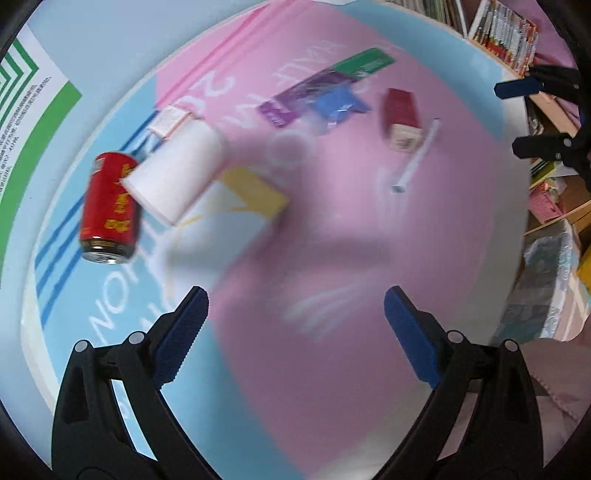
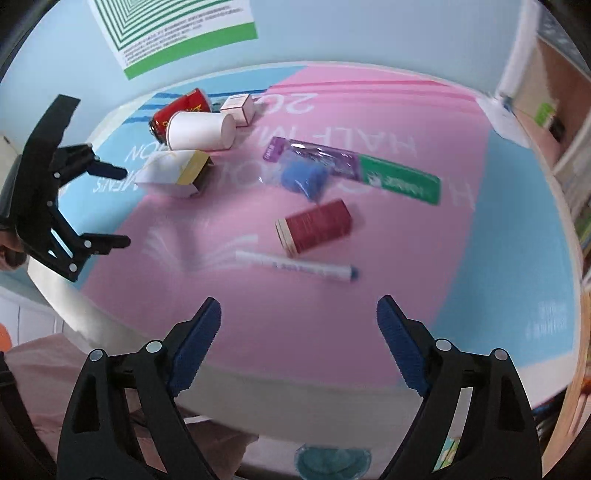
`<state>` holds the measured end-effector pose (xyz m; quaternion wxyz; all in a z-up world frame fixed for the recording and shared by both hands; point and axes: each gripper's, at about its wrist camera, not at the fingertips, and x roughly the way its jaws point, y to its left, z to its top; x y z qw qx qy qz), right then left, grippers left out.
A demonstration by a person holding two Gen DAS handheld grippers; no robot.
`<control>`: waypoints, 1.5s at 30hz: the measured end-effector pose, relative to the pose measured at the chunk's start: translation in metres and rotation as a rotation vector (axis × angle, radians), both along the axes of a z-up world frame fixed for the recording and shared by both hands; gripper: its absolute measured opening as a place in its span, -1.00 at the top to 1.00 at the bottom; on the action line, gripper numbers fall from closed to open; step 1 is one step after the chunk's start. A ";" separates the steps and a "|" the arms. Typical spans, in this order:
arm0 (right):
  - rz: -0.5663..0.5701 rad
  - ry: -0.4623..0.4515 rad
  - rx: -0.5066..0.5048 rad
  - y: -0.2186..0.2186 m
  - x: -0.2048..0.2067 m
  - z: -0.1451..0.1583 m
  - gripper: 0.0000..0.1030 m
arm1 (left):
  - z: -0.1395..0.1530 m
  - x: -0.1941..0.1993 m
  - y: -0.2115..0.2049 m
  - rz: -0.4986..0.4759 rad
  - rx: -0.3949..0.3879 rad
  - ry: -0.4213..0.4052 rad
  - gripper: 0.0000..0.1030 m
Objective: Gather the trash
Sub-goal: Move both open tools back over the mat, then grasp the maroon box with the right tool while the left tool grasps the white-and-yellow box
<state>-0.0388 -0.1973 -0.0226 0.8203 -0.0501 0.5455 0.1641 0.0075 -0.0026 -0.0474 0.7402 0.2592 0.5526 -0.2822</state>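
Note:
Trash lies on a pink and blue table sheet [image 2: 369,314]: a red can [image 1: 109,210] on its side, a white paper cup [image 1: 177,173] against it, a white and yellow box [image 1: 236,199], a small pink-white box [image 2: 238,107], a purple and green wrapper [image 2: 351,166], a blue crumpled piece [image 2: 304,177], a dark red box [image 2: 317,225] and a white pen [image 2: 295,267]. My left gripper [image 1: 295,310] is open and empty above the sheet, near the can and cup. My right gripper [image 2: 299,317] is open and empty near the front edge, in front of the pen.
A green-striped poster [image 2: 177,29] hangs on the blue wall behind. Bookshelves [image 1: 506,33] and a plastic-lined bin [image 1: 550,280] stand right of the table. A teal-lined bin [image 2: 332,461] sits below the front edge. The left gripper shows in the right wrist view [image 2: 118,206].

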 end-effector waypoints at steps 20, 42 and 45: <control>0.173 0.143 -0.132 0.035 0.095 -0.064 -0.67 | -0.037 0.077 0.041 -0.084 0.091 0.038 -0.87; 0.194 0.114 -0.179 0.028 0.111 -0.071 -0.34 | -0.056 0.102 0.014 -0.170 0.028 0.126 -0.27; 0.167 0.104 -0.173 0.019 0.115 -0.064 -0.34 | -0.056 0.095 0.006 -0.180 0.043 0.113 -0.26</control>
